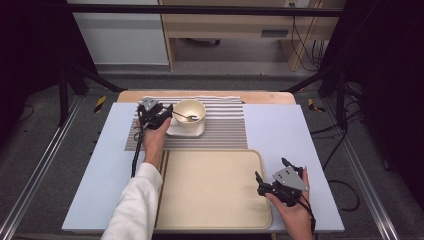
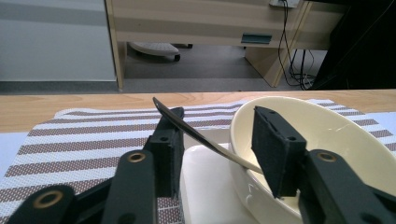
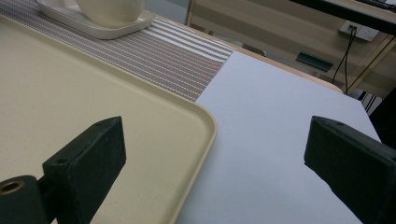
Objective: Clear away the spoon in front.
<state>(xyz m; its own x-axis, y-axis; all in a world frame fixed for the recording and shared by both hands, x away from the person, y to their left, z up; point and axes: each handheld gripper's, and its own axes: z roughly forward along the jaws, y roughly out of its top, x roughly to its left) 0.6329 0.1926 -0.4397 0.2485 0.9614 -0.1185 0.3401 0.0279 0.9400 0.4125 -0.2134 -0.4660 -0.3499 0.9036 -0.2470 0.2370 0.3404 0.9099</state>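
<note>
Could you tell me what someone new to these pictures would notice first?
The eye goes to the cream bowl on its square plate, far on the striped mat, with the left claw closing around the spoon handle that leans out of it. Nearer, the large beige tray lies bare, and the right claw hovers open over its right edge.

The left arm, in a white sleeve (image 1: 132, 202), reaches from the bottom of the high view up toward the upper left of centre, where the left hand (image 1: 154, 137) carries the left gripper (image 1: 167, 114) with its jaws partly apart (in the left gripper view the two black pads stand at lower centre with a gap between them). The right hand (image 1: 295, 210) rests at the lower right of the high view, its right gripper (image 1: 270, 172) pointing up and left with the jaws spread wide.
</note>
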